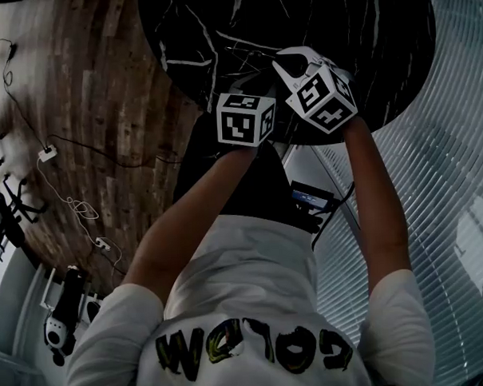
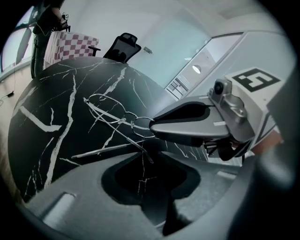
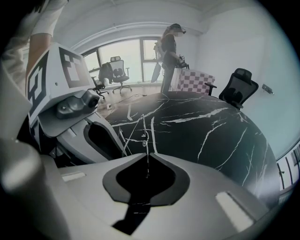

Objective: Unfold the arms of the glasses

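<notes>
At the near edge of the round black marble table (image 1: 362,31), thin wire-rimmed glasses (image 2: 124,119) are held by the right gripper (image 3: 147,155) — its jaws are closed onto the wire at one lens rim. The left gripper (image 2: 146,155) waits just beside it, jaws slightly parted. The tip of one temple arm (image 2: 131,144) reaches into that gap, unpinched.

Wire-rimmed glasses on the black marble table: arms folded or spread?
Not folded flat: in the left gripper view two arms splay from the thin wire-rimmed glasses at different angles. Fully open: cannot tell.
</notes>
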